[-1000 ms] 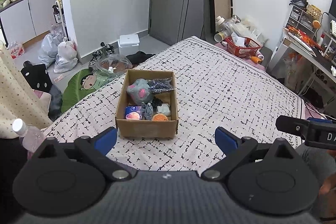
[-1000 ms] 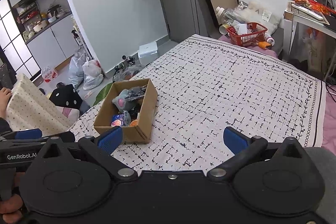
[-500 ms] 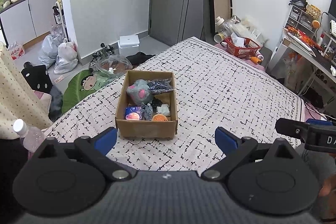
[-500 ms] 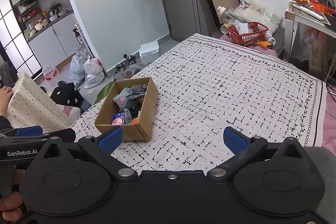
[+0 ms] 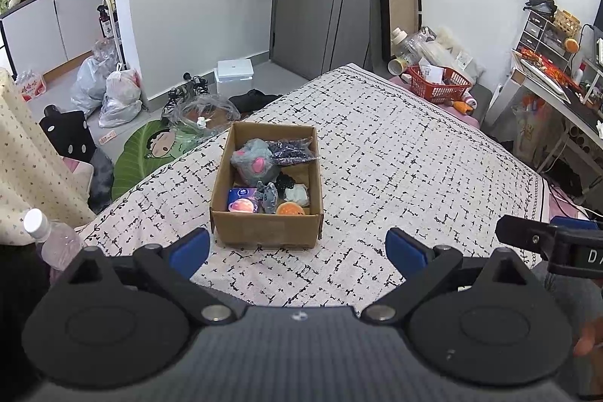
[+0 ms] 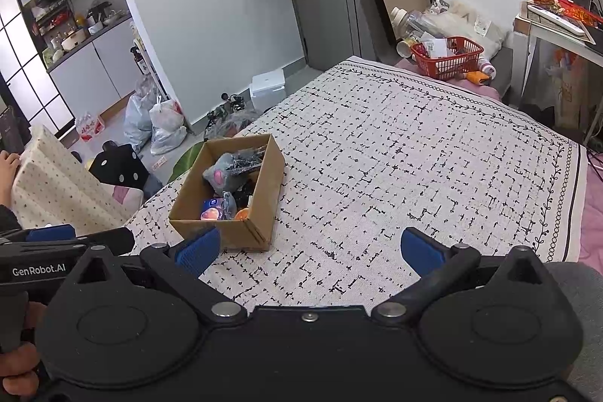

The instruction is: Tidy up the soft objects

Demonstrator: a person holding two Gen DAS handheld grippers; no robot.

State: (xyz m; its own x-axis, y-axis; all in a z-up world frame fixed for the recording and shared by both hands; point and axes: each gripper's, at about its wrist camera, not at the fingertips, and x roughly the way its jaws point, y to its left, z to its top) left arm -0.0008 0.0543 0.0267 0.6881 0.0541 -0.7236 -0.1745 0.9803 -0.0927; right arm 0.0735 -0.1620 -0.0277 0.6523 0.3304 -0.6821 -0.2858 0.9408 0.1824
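We see the soft objects [image 5: 260, 176] all lying inside the cardboard box [image 5: 264, 228] with none loose on the bedspread [image 5: 395, 157] around it, while our left gripper [image 5: 297, 247] and right gripper [image 6: 307, 247] hang short of the box, spread wide and empty, fitting either a filled box or one awaiting sorting

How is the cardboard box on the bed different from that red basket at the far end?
The cardboard box has solid brown walls; the red basket has slotted walls. The box sits near the grippers, mid-bed; the basket sits beyond the patterned cover's far edge. The box holds soft toys, the basket papers. Both are open-topped.
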